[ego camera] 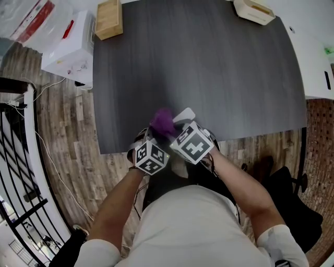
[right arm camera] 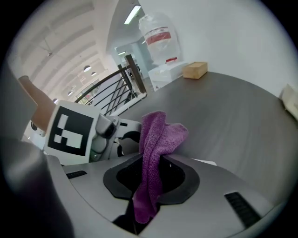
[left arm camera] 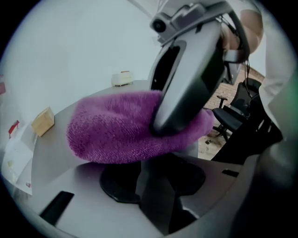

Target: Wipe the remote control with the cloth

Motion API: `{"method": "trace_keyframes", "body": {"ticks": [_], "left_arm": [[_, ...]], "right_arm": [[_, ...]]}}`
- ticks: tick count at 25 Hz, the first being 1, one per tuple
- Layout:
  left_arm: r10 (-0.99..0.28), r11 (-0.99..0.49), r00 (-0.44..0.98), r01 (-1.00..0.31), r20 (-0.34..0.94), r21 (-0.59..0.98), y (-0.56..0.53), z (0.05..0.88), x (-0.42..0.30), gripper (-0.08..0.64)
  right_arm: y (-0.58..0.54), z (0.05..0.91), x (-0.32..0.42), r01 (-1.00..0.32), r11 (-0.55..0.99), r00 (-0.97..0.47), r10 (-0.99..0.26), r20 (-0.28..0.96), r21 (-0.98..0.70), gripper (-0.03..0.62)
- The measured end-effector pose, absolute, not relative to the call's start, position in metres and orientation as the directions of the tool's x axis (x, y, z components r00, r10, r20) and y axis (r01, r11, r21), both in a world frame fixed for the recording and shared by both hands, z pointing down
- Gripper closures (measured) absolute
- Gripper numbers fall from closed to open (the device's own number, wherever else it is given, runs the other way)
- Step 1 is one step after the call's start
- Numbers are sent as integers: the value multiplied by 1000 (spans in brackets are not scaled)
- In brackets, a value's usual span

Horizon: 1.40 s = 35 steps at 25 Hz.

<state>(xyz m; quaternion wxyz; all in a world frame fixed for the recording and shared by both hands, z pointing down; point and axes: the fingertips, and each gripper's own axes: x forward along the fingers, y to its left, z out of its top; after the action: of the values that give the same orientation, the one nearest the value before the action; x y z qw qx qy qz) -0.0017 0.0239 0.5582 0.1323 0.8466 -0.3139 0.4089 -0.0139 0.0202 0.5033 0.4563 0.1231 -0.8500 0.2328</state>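
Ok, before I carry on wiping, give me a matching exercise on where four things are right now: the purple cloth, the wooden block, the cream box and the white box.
Things:
1. purple cloth
2. wooden block
3. cream box
4. white box

Places:
A. far left corner of the table
B. off the table, beside its left edge
C. pinched in the right tool
D. far right corner of the table

Pairs: 1-C, 2-A, 3-D, 4-B
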Motion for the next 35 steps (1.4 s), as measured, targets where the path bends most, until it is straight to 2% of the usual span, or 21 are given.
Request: {"method": "trace_keyframes", "body": {"ticks": [3, 5, 6, 12, 13, 17, 18, 29, 32, 35], "left_arm": [[-440, -761, 449, -646, 778, -57, 24, 558, -2, 425], [-473, -746, 438, -661, 765, -82, 21, 554, -6, 537], [-482, -742, 442, -665, 757, -84, 19, 552, -6, 555], [-434, -741, 521, -670, 735, 38, 22, 549, 3, 552], [-428, -734, 538, -676, 726, 67, 23, 546, 6, 538], [-425, -726, 545, -682, 722, 87, 24, 545, 14, 304], [-426, -727, 526, -683, 736, 68, 23, 550, 15, 288], [-441, -730, 472, -684, 764, 1, 7, 556, 22, 278], [-413, -729, 485, -683, 771, 39, 7, 560, 23, 333], [-409, -723, 486, -689, 773, 50, 8, 561, 23, 341]], "right_arm": [[17, 515, -8, -474, 817, -543, 24, 840, -329, 512], [10, 516, -1, -511, 786, -533, 26, 845, -347, 512], [6, 519, 5, -528, 776, -523, 23, 852, -344, 512], [-13, 513, 20, -566, 742, -549, -13, 836, -360, 512], [-18, 507, 23, -570, 741, -556, -29, 831, -355, 512], [-34, 500, 38, -587, 746, -540, -72, 838, -314, 512], [-35, 502, 39, -586, 750, -532, -69, 844, -308, 512], [-15, 533, 3, -563, 765, -483, 2, 876, -312, 512], [-17, 534, 5, -591, 731, -483, 19, 875, -342, 512], [-19, 535, 8, -589, 735, -464, 33, 885, -336, 512]]}}
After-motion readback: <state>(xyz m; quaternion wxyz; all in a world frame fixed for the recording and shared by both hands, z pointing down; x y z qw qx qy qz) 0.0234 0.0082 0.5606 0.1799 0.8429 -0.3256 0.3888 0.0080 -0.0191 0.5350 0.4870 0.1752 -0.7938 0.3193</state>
